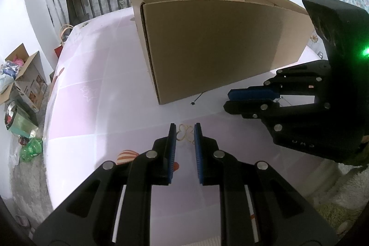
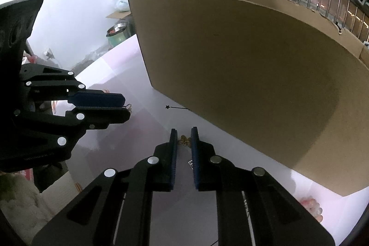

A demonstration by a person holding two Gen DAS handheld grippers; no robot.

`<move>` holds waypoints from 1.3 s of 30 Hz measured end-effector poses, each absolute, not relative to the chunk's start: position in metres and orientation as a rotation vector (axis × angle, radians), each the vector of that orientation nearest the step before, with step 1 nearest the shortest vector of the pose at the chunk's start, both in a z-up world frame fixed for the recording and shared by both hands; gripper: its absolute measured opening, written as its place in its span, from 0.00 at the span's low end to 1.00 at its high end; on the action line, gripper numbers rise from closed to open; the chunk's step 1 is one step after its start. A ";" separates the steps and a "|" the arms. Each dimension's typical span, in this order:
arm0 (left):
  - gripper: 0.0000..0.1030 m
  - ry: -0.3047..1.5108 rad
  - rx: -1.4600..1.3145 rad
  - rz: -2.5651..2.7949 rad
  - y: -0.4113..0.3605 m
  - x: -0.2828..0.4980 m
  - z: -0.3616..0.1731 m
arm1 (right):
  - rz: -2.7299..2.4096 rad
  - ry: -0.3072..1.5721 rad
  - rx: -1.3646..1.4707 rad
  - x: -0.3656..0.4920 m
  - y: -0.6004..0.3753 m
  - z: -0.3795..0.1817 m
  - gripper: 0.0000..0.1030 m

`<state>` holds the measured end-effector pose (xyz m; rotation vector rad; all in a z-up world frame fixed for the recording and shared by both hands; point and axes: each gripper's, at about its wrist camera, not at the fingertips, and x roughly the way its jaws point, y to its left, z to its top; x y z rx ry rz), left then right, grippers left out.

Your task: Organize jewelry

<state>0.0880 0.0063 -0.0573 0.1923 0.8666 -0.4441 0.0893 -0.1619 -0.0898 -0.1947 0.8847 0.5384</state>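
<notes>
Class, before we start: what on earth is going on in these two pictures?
A person is sorting jewelry with two handheld tools on a pink table. The left claw pinches a pale gold looped chain piece; the right claw is closed on a small bronze butterfly-shaped charm. Both are in front of a large open brown cardboard box. A tiny black star pendant lies untouched by the box's base.

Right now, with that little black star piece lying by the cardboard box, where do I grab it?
Probably the star itself, its widest part, coming from the open table side. Its thin stem lies flat and runs toward the bottom edge of the cardboard box, leaving little room there.
</notes>
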 end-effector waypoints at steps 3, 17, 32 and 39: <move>0.14 0.862 0.195 -0.441 0.006 0.087 -0.056 | 0.538 0.888 -0.183 0.091 -0.163 -0.090 0.12; 0.14 0.749 0.166 -0.458 0.006 0.058 0.000 | 0.593 0.744 -0.102 0.056 -0.183 -0.034 0.12; 0.14 0.725 0.212 -0.567 -0.067 0.144 0.057 | 0.454 0.810 0.106 0.154 -0.246 0.024 0.12; 0.14 0.856 0.216 -0.562 -0.092 0.196 0.028 | 0.355 0.988 0.178 0.210 -0.266 -0.005 0.12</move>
